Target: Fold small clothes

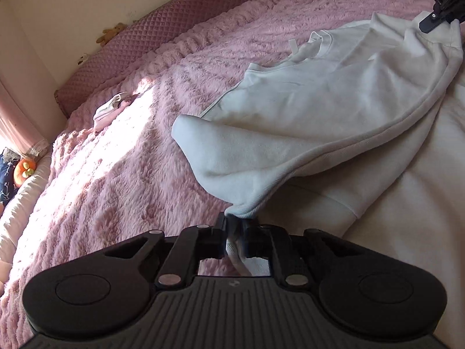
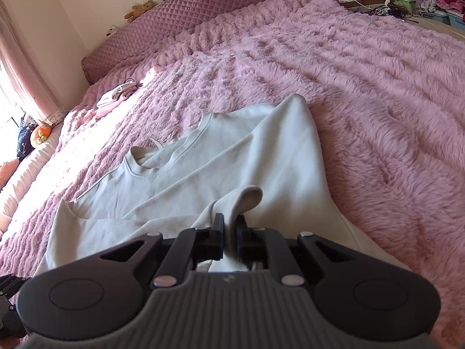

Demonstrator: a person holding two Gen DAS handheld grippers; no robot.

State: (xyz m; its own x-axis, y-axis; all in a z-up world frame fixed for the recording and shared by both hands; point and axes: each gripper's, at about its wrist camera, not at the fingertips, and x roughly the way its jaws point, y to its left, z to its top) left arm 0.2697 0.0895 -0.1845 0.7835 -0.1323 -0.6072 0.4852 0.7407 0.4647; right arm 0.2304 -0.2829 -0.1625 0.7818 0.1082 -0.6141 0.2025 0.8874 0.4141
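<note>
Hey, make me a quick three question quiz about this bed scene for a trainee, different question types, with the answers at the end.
1. True or false: both grippers are shut on the white sweatshirt.
2. What covers the bed?
A. a fluffy pink blanket
B. a blue sheet
C. a bare mattress
3. Fill in: the small stuffed toy near the wall is a teddy ____.

Key
1. True: the left gripper and the right gripper each pinch its fabric.
2. A, the pink blanket.
3. Bear: the teddy bear sits on the quilted headboard cushion.

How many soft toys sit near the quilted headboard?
1 for sure: a brown teddy bear on top of the mauve quilted headboard. A small pale thing further left might be another; too tiny to tell.
</note>
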